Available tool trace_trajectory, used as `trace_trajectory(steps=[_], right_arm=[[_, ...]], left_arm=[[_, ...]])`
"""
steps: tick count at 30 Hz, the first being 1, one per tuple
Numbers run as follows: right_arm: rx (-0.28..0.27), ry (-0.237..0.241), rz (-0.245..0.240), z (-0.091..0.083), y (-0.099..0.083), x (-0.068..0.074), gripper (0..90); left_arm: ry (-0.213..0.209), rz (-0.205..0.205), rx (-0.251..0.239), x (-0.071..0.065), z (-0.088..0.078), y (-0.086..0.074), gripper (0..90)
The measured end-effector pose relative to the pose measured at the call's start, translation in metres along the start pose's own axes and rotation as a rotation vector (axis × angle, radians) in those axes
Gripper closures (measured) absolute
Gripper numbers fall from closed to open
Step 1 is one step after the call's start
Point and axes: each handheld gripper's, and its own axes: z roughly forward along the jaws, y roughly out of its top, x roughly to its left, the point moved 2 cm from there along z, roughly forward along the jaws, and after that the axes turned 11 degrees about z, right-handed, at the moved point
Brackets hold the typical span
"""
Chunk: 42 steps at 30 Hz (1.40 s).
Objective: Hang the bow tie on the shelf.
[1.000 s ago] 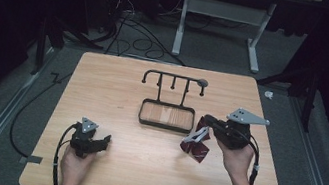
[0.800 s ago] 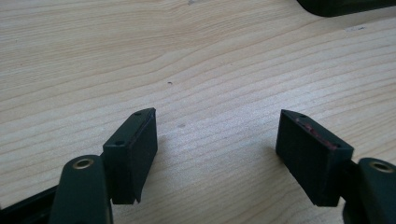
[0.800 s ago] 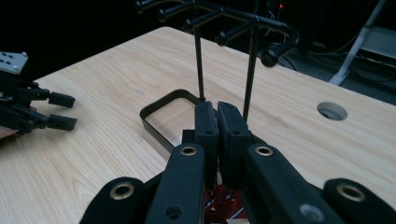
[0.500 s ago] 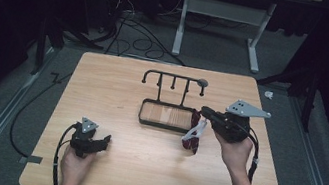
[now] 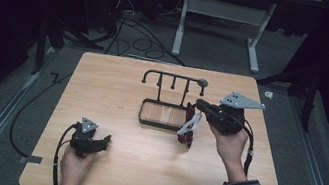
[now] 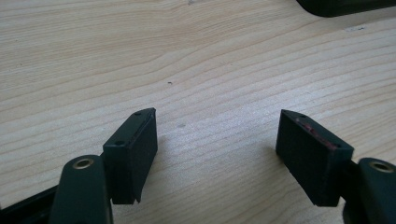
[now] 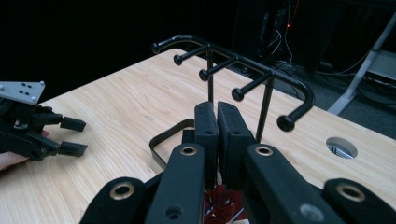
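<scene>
My right gripper (image 5: 199, 105) hovers just right of a black hook rack (image 5: 173, 77), shut on a dark red item with a white strap-like part (image 5: 188, 129) that hangs below the jaws, over the table. In the right gripper view the jaws (image 7: 217, 116) are pressed nearly together, and a red-and-white patch of the item (image 7: 224, 207) shows beneath them. The rack's pegs (image 7: 233, 60) rise straight ahead. My left gripper (image 5: 103, 141) rests on the wood at the front left, open, with bare table between its pads (image 6: 217, 135); it also appears far off as the left gripper (image 7: 70, 135).
The rack stands on a black-rimmed tray base (image 5: 141, 114) at the table's middle. A round cable hole (image 5: 203, 83) lies behind the rack. Cables trail from both grippers toward the front edge. Dark floor, cables and a desk frame (image 5: 220, 20) lie beyond the table.
The right gripper has lifted the dark red item and carried it back and left toward the rack. The left gripper has stayed put.
</scene>
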Motion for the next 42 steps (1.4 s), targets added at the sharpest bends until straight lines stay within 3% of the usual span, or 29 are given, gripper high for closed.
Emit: trace_trajectory(steps=[14,42], right_arm=[[0.006,0.016,0.006,0.015,0.011,0.004,89.3],[0.021,0.004,0.018,0.047,0.033,0.004,89.4]], left_arm=[[-0.001,0.0,0.0,0.0,0.0,0.0,29.6],[-0.001,-0.001,-0.001,0.0,0.0,0.0,29.5]])
